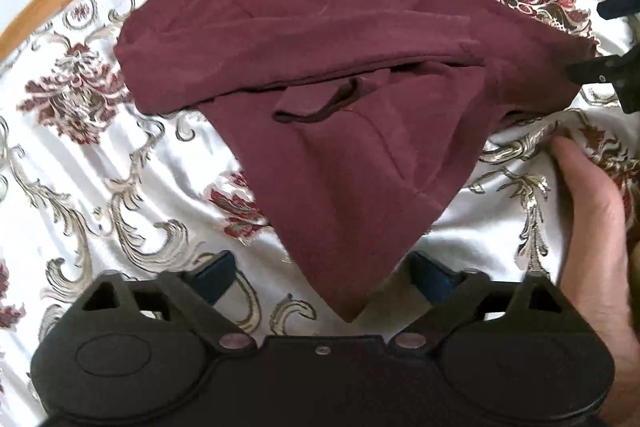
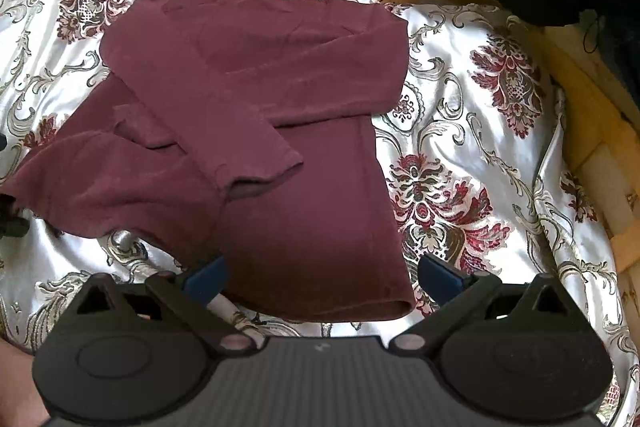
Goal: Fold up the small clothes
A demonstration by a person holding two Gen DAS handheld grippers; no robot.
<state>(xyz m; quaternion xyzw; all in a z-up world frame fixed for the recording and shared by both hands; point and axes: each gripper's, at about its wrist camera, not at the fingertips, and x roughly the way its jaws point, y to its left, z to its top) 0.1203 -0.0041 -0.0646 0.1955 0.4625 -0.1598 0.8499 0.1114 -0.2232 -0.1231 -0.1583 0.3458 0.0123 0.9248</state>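
A maroon top (image 1: 304,59) lies partly folded on the floral bedspread (image 1: 120,195), sleeves crossed over its body. The left gripper (image 1: 320,275) hovers with its jaws apart over a near corner of the garment, gripping nothing. The right gripper (image 2: 320,281) stands spread over the near hem.

Black left claw (image 1: 320,269), 2 blue-padded fingers (image 1: 214,273) — bare hand (image 1: 588,227)

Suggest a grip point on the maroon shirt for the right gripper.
Probably the shirt's bottom hem, at the corner nearest the right gripper. It lies flat and free at the bedspread edge, between the open jaws; come in low from the near side.
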